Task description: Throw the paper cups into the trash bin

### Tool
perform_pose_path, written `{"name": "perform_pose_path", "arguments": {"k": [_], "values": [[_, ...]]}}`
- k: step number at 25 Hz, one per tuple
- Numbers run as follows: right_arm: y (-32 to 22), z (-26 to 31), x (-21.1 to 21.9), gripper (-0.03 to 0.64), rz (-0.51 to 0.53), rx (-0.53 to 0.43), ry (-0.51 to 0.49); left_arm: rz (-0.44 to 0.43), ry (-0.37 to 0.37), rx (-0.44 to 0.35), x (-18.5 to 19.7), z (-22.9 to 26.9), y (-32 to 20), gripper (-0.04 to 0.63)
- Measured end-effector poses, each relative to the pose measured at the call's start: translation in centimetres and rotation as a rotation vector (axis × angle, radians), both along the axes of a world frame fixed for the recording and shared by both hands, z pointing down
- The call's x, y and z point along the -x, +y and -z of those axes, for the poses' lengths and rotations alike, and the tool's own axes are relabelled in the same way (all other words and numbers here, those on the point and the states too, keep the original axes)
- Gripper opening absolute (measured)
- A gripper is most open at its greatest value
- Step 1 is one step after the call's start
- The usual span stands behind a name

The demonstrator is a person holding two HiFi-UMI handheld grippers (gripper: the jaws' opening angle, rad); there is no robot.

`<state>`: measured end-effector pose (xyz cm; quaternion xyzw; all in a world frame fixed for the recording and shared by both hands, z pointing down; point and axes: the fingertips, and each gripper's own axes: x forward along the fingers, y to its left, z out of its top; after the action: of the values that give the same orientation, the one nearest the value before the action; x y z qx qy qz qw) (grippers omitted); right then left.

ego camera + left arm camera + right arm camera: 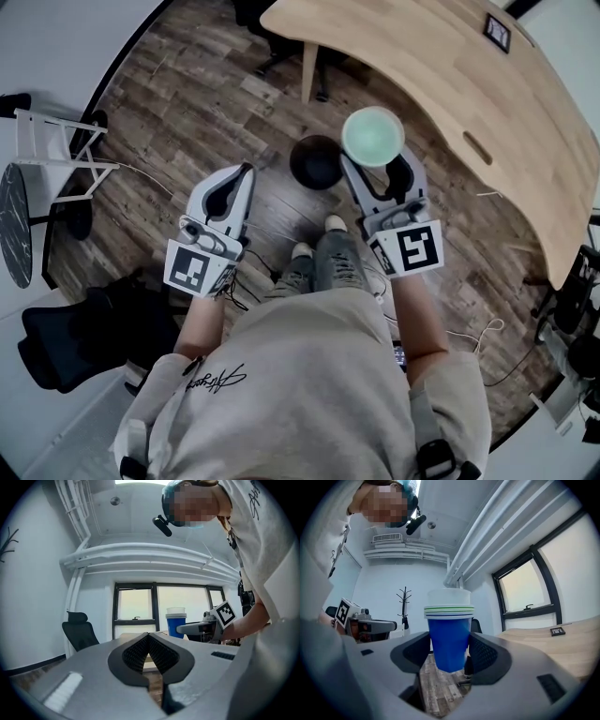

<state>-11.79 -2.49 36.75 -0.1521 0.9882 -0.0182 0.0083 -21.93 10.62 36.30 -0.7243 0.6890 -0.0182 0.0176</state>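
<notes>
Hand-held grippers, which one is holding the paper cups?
The right hand-held gripper: its jaws clamp the blue stack of paper cups, upright. The left hand-held gripper is shut on nothing.

The dark plank floor (197, 103) carried a round black trash bin (316, 161) near the leg of a curved, pale wooden desk (441, 84). A small dark frame (497, 33) lay on the desk. Elsewhere on the floor were a black office chair (66, 347), a white rack (56, 150) and loose cables (466, 335).
</notes>
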Motion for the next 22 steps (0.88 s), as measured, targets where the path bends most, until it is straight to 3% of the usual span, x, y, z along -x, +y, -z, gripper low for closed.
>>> {"name": "perform_pose_path", "arguments": {"k": [22], "values": [[0.3, -11.2, 6.1, 0.262, 0.152, 0.061, 0.124, 0.11, 0.092, 0.084, 2.3, -7.9, 1.1, 0.002]]}}
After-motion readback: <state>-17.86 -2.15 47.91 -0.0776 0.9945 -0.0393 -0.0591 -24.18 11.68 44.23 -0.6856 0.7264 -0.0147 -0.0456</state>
